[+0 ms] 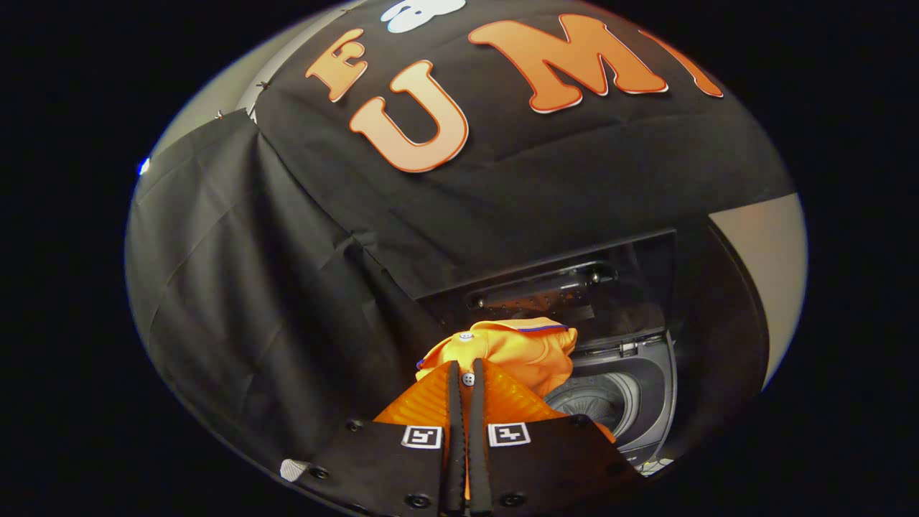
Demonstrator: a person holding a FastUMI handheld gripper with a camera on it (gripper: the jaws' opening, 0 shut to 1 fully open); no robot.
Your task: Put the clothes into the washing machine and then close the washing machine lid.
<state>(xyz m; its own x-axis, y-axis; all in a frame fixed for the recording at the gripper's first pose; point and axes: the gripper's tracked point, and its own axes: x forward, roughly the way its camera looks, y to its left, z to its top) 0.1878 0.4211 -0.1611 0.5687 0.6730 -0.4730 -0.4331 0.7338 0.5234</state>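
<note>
The orange shirt (pixel 513 348) was held up in the air, pinched betw. the two fingers of the gripper (pixel 465 373). The fingers were pressed nearly together, w/ only a thin fold of cloth seen betw. them, and a small white button was seen right at the tips. Most of the shirt was bunched just ahead of the tips and a bit to one side, toward the washing machine (pixel 632 391). Some cloth was also seen hanging down on both sides of the fingers. No clear long way could be told for the shirt, since it was all crumpled.

The washing machine was seen beyond the shirt and lower down. Its lid (pixel 567 287) was stood up and open at the back. The round drum (pixel 599 406) was seen under the shirt's far edge. The part of the drum that was seen looked bare, but much of it was hidden by the shirt, so what lay inside couldn't be told for sure.

The shirt was judged to be close to the opening but not yet in it. For the next move, the shirt prob. had to be carried forward and down, over the drum, before the fingers were spread. A hanging bit of cloth could be caught on the rim. The lid step was not yet done.
</note>
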